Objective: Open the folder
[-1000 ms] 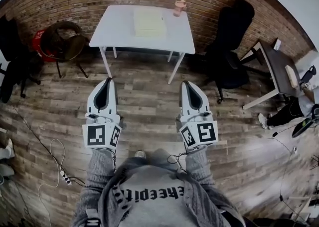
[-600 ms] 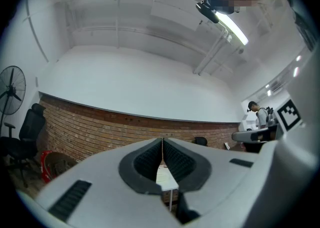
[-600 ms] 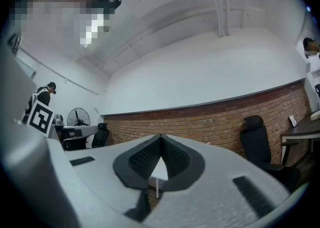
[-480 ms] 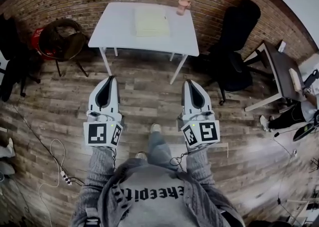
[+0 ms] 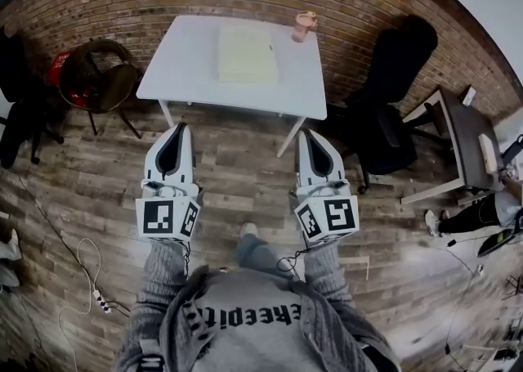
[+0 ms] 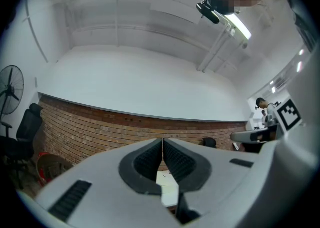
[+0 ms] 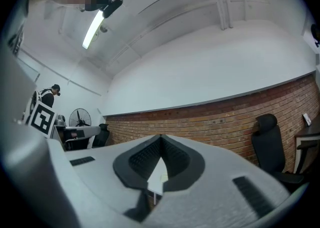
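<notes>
A pale yellow folder (image 5: 245,54) lies closed on the white table (image 5: 188,68) by the brick wall, in the head view's upper middle. My left gripper (image 5: 175,132) and right gripper (image 5: 309,136) are held side by side over the wooden floor, short of the table's near edge, both pointing toward it. Both are shut with nothing between their jaws. In the left gripper view the shut gripper (image 6: 162,141) frames a sliver of the table (image 6: 170,192). The right gripper view shows the gripper (image 7: 161,137) shut, with the table (image 7: 157,183) behind.
A pink cup (image 5: 305,25) stands at the table's far right corner. A brown chair (image 5: 102,76) sits left of the table, a black office chair (image 5: 392,92) to its right, then a dark desk (image 5: 462,129). Cables (image 5: 82,272) trail on the floor at left.
The table has come nearer in the head view as the person walks toward it. Both grippers keep the same shut pose, side by side.
</notes>
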`<action>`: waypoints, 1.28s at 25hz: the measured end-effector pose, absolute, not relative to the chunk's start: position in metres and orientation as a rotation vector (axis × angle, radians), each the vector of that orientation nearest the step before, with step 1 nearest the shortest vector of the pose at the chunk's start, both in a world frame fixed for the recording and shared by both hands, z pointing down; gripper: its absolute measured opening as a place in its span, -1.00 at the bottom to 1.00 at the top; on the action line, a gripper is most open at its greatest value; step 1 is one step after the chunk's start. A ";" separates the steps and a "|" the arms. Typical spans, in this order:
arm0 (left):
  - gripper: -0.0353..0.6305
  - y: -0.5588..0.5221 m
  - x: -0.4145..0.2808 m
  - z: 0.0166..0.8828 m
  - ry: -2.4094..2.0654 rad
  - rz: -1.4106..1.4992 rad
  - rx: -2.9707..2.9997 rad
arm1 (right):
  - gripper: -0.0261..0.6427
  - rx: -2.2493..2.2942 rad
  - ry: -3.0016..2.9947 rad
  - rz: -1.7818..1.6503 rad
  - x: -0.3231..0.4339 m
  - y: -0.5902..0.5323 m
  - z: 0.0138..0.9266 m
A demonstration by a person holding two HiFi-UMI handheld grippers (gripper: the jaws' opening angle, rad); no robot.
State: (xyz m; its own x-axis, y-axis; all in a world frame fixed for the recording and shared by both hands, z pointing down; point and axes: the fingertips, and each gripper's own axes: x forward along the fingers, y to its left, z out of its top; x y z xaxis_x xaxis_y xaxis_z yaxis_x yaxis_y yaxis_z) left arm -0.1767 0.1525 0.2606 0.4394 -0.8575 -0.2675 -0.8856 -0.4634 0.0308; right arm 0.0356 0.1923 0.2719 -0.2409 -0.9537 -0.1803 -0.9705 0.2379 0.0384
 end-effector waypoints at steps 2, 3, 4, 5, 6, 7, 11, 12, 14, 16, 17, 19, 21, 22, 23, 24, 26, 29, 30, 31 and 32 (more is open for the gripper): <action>-0.86 0.137 -0.166 0.257 1.572 0.374 -2.557 | -0.91 -1.837 2.387 0.214 0.046 0.174 0.268; -0.86 0.129 -0.160 0.256 1.576 0.372 -2.553 | -0.91 -1.828 2.391 0.213 0.051 0.165 0.267; -0.86 0.122 -0.155 0.255 1.580 0.369 -2.548 | -0.91 -1.821 2.395 0.212 0.056 0.157 0.266; -0.86 0.116 -0.150 0.254 1.585 0.367 -2.543 | -0.91 -1.814 2.398 0.212 0.061 0.150 0.266; -0.86 0.110 -0.145 0.253 1.590 0.366 -2.536 | -0.91 -1.807 2.401 0.213 0.066 0.142 0.265; -0.86 0.104 -0.140 0.251 1.594 0.366 -2.527 | -0.91 -1.799 2.403 0.215 0.071 0.135 0.264; -0.86 0.081 -0.119 0.246 1.608 0.370 -2.500 | -0.91 -1.771 2.415 0.230 0.094 0.109 0.261; -0.86 0.076 -0.113 0.244 1.612 0.373 -2.496 | -0.91 -1.765 2.420 0.233 0.099 0.104 0.261; -0.86 0.070 -0.102 0.241 1.610 0.374 -2.488 | -0.91 -1.757 2.429 0.235 0.110 0.095 0.261; -0.86 0.065 -0.089 0.240 1.597 0.358 -2.481 | -0.91 -1.748 2.430 0.229 0.120 0.088 0.262; -0.86 0.062 -0.084 0.240 1.592 0.346 -2.479 | -0.91 -1.742 2.427 0.225 0.125 0.083 0.262; -0.86 0.055 -0.076 0.240 1.587 0.325 -2.478 | -0.91 -1.729 2.428 0.218 0.130 0.075 0.263; -0.86 0.049 -0.070 0.241 1.589 0.314 -2.477 | -0.91 -1.720 2.438 0.214 0.134 0.070 0.267; -0.86 0.046 -0.067 0.241 1.589 0.309 -2.475 | -0.91 -1.717 2.442 0.210 0.136 0.068 0.269; -0.86 0.042 -0.064 0.241 1.586 0.302 -2.474 | -0.91 -1.712 2.445 0.204 0.137 0.065 0.270; -0.86 0.038 -0.060 0.241 1.582 0.295 -2.474 | -0.91 -1.707 2.447 0.197 0.139 0.062 0.271; -0.86 0.030 -0.054 0.240 1.570 0.283 -2.480 | -0.91 -1.707 2.446 0.183 0.142 0.055 0.273; -0.86 0.016 -0.045 0.243 1.554 0.276 -2.495 | -0.91 -1.717 2.443 0.169 0.148 0.044 0.277; -0.86 0.011 -0.043 0.244 1.551 0.276 -2.500 | -0.91 -1.720 2.442 0.166 0.150 0.040 0.278; -0.86 0.005 -0.041 0.246 1.547 0.276 -2.505 | -0.91 -1.725 2.441 0.163 0.152 0.034 0.280; -0.86 -0.001 -0.039 0.247 1.543 0.275 -2.510 | -0.91 -1.732 2.441 0.161 0.154 0.028 0.281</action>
